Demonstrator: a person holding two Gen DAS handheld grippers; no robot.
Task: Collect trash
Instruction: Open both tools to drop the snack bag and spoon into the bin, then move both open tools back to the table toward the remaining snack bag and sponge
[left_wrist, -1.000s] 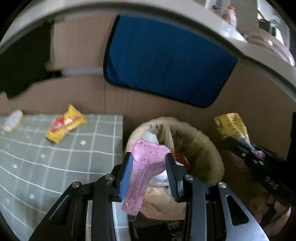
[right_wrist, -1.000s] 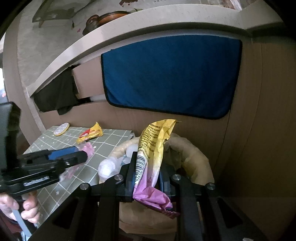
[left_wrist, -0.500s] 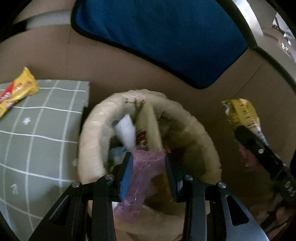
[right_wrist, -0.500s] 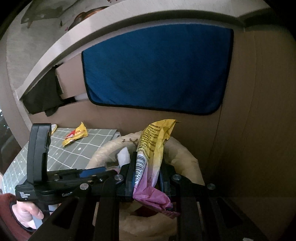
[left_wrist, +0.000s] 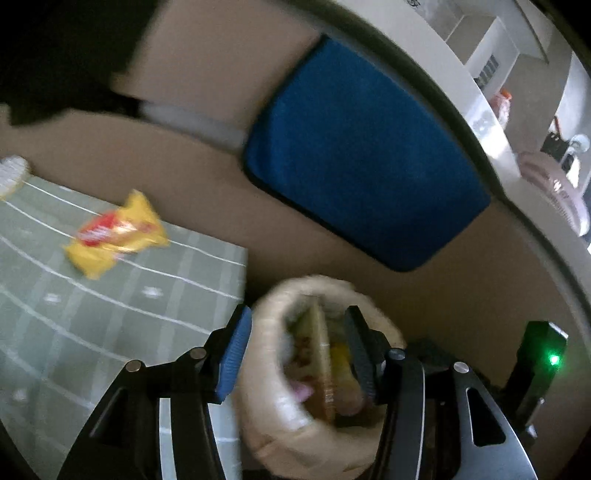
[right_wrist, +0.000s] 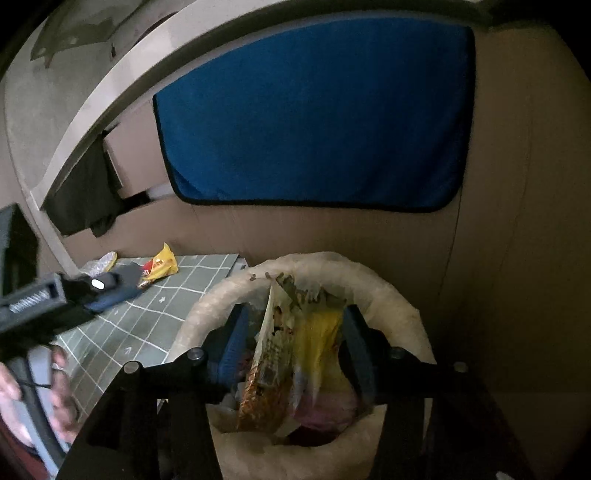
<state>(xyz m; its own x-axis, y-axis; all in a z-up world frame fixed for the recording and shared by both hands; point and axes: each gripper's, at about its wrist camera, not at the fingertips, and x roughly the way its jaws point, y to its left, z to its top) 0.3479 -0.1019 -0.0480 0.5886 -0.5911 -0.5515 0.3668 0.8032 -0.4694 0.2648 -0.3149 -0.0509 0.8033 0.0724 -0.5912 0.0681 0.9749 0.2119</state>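
Both claws released over the bin.
Our left claw (left_wrist: 297, 354) and right claw (right_wrist: 293, 345) have just opened wide, empty; wrappers lie in the bin (right_wrist: 391, 291). One yellow wrapper (left_wrist: 116, 234) remains on the desk (left_wrist: 74, 317).

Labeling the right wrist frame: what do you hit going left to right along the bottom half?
Hand → left gripper → yellow snack wrapper on the checked table → trash basket → brown wall.
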